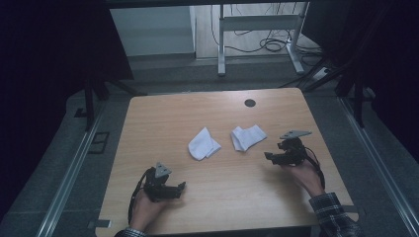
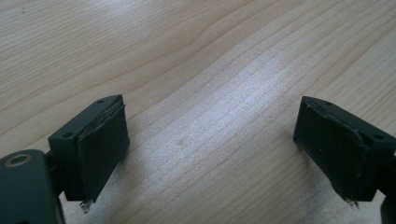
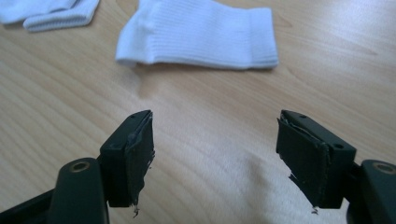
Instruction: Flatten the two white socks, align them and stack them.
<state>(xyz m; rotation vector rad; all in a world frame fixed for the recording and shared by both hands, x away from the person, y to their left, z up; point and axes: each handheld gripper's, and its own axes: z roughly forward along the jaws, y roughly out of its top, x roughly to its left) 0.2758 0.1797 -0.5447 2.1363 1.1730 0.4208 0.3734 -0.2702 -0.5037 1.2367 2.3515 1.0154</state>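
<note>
Two folded white socks lie side by side in the middle of the wooden table (image 1: 163, 111): the left sock (image 1: 203, 143) and the right sock (image 1: 247, 137). My right gripper (image 1: 269, 156) is held just right of the right sock, pointing left at it, jaws open and empty. In the right gripper view that gripper (image 3: 215, 154) faces the ribbed right sock (image 3: 201, 35) a short way ahead, with the other sock (image 3: 51, 11) at the top left. My left gripper (image 1: 182, 186) rests near the front edge, open and empty; its jaws (image 2: 210, 154) frame bare wood.
A dark round grommet hole (image 1: 250, 102) sits near the table's far edge. Beyond the table stand a metal desk frame (image 1: 257, 24) and loose cables (image 1: 274, 45) on the floor. Rails run along both sides of the table.
</note>
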